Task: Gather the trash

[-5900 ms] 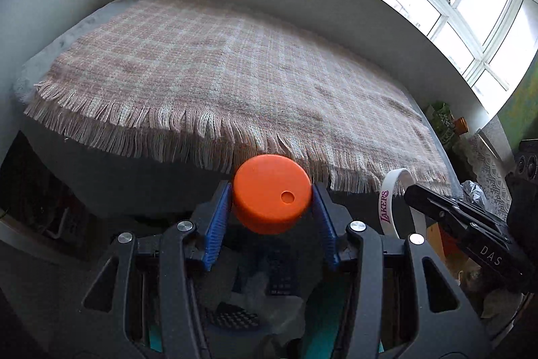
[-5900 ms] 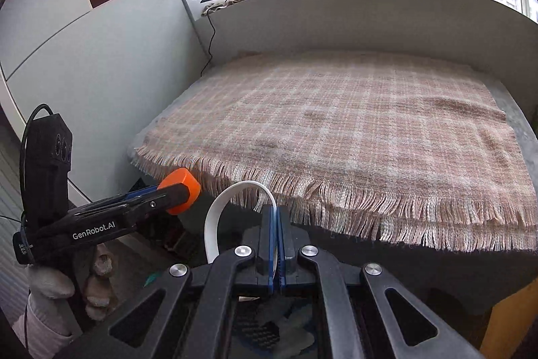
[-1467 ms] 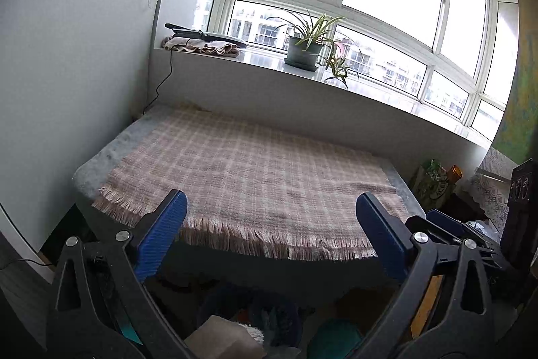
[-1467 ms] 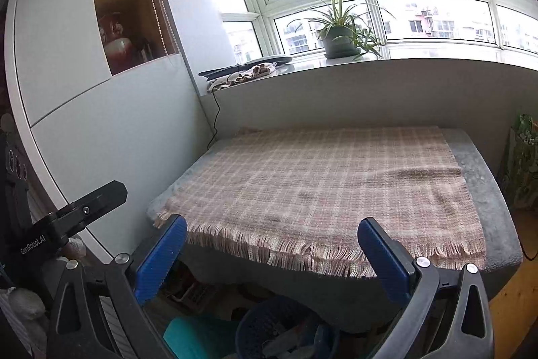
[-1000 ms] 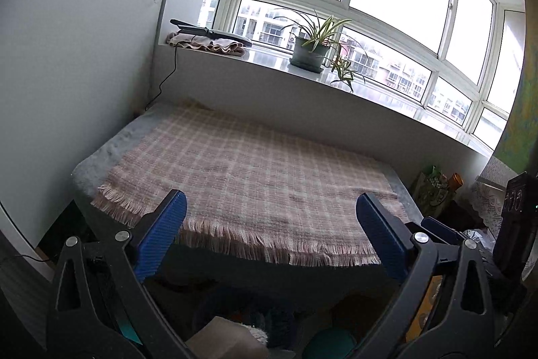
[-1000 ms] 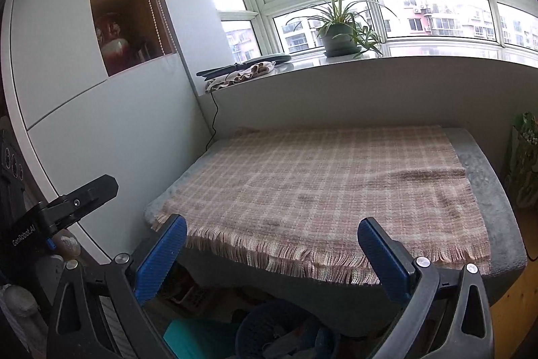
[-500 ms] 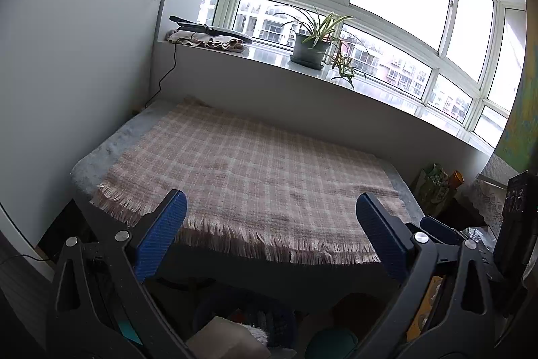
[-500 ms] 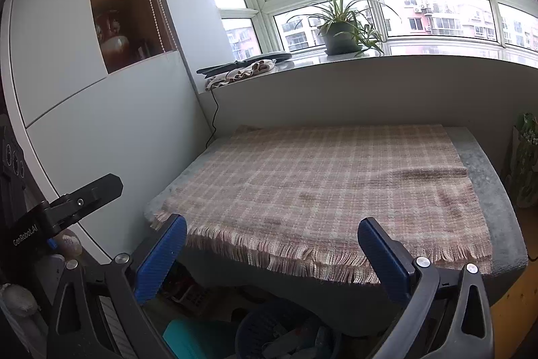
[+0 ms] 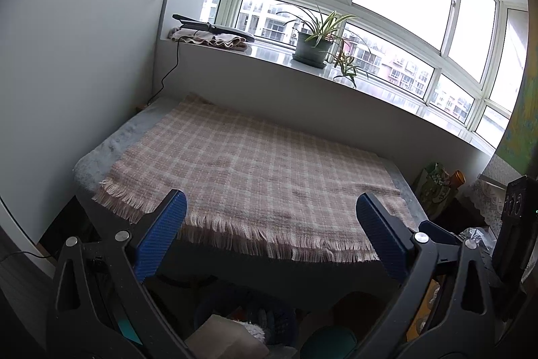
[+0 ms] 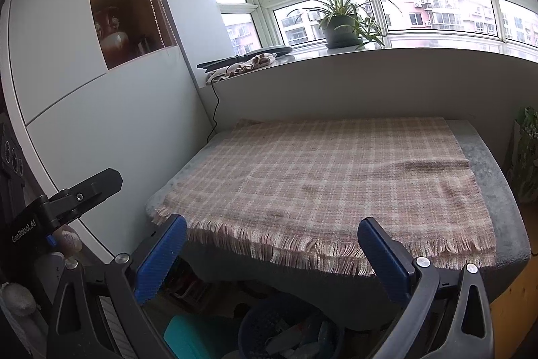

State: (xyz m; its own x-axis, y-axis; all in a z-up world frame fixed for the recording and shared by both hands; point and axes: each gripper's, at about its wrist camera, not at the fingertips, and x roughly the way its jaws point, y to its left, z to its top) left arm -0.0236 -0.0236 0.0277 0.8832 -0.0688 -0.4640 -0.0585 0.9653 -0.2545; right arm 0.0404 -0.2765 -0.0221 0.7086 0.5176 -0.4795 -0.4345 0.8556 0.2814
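Right wrist view: right gripper (image 10: 272, 253) spread wide, empty; left gripper (image 9: 270, 231) likewise. Blue basket (image 10: 269, 322) below holds scraps, likely light, crushable trash, best pinched at an edge. Beyond, plaid cloth (image 10: 336, 177) shows no litter; fringed front edge could snag. Open room above; windowsill plant (image 10: 343, 22) far back.

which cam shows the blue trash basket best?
Right wrist: the blue trash basket shows its rim and contents under the table edge. Left wrist catches only part of it, dim, between the open fingers.
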